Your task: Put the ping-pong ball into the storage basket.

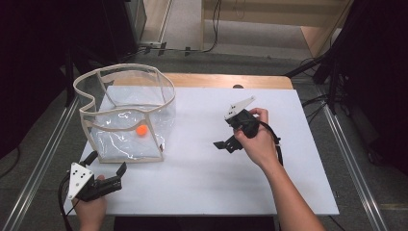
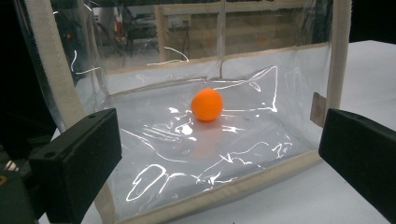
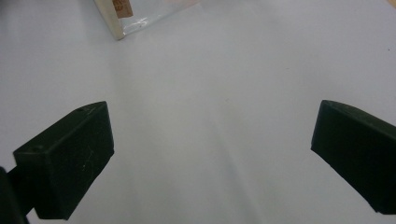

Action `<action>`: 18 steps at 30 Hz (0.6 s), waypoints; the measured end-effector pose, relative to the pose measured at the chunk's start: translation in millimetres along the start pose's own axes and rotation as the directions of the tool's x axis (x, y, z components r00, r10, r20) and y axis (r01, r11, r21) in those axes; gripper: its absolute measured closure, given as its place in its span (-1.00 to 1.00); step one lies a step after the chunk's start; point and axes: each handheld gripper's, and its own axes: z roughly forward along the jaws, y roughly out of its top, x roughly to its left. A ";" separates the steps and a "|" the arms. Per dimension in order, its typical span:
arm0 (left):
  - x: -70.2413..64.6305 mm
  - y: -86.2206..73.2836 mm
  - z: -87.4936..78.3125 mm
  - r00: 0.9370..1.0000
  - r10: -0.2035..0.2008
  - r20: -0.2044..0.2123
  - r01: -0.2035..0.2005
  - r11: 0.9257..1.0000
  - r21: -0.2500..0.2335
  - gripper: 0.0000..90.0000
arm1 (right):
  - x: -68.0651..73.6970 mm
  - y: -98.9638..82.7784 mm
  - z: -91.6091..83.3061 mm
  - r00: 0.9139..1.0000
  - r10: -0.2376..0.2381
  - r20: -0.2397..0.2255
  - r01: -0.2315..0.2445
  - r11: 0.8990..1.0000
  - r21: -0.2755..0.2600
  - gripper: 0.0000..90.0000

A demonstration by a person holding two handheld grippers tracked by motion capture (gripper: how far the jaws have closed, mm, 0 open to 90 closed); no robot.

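Observation:
A clear plastic bag [image 1: 126, 115] with cream fabric edging stands open on the white table [image 1: 202, 168], at its left. An orange ball [image 1: 141, 130] lies on the bag's floor, also seen through the clear wall as the orange ball [image 2: 207, 104]. My left gripper [image 1: 106, 163] is open just in front of the bag's near wall [image 2: 187, 154], holding nothing. My right gripper [image 1: 225, 142] hangs open over the middle of the table, jaws pointing left toward the bag. Its own view looks down at my right gripper [image 3: 210, 158] over bare table, with the bag's corner [image 3: 119, 21] at the top.
The table's wooden far edge [image 1: 226, 80] shows behind the white top. Metal rails [image 1: 45, 159] run along both sides of the table. Dark stands and cables [image 1: 332, 72] are at the far right.

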 end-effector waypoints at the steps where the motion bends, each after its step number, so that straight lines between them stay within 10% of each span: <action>1: -0.1 0.0 0.0 1.000 0.000 0.000 0.000 1.000 0.000 -1.00 | -0.3 -2.7 -0.5 1.000 0.001 0.006 -0.001 1.000 -0.003 -1.00; 18: -0.3 -0.1 -0.1 1.000 0.002 -0.001 -0.002 1.000 0.001 -1.00 | 0.9 -43.9 -7.6 0.998 0.059 0.014 -0.058 0.996 -0.074 -1.00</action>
